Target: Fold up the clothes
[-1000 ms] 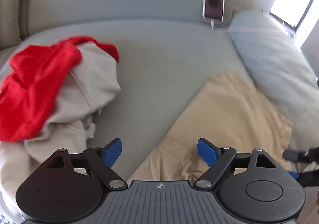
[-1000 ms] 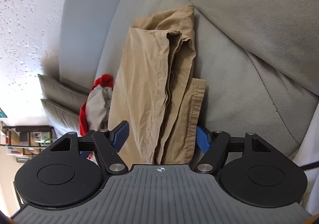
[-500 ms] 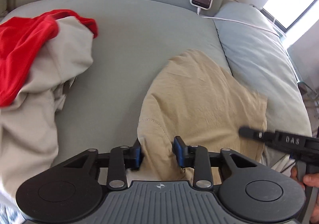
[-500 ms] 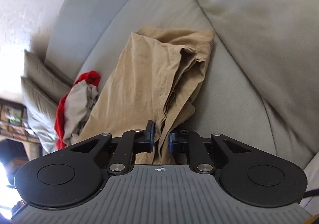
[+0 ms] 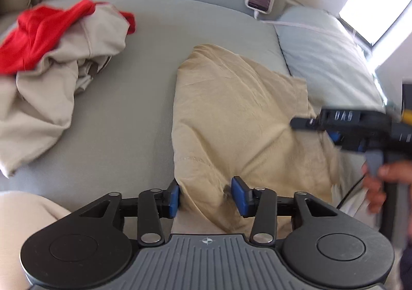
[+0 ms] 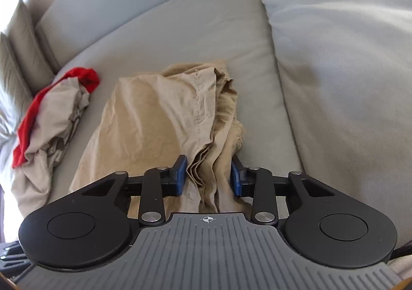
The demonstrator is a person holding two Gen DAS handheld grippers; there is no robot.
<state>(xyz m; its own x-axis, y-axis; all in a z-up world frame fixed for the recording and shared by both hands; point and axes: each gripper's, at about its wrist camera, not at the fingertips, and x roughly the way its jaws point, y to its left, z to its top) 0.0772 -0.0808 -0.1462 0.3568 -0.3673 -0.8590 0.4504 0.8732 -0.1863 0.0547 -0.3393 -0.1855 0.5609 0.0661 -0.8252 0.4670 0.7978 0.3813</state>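
Now, risk to the fold: the tan cotton garment (image 5: 239, 114), lying part-folded on the grey-green sofa seat cushion (image 5: 134, 114), is bunching in loose pleats along its near edge, so the layers may be sliding apart as they are let go.
Cause: both sets of jaws are opening at once, and nothing is pinning the stacked edges while the cloth is settling.
Second risk: a blue pad could be catching a pleat as it is drawing away, dragging the fold open; I judge this likelier on the right, where the pleats are thickest.
Left gripper (image 5: 207, 196): tongs are spreading, with a ridge of the tan cloth sitting between the pads, the left pad touching its edge and the right pad standing clear.
Right gripper (image 6: 208, 177): tongs are spreading too, the gathered hem lying between them and brushing the pads but no longer being squeezed.
Pose: each gripper is pointing steeply down at the near edge of the garment; in the left view a hand (image 5: 381, 181) is gripping the right tool's handle from the side.
Waiting pile: a crumpled red garment (image 5: 33, 34) and a beige one (image 5: 43, 94) are lying well apart, to the left.
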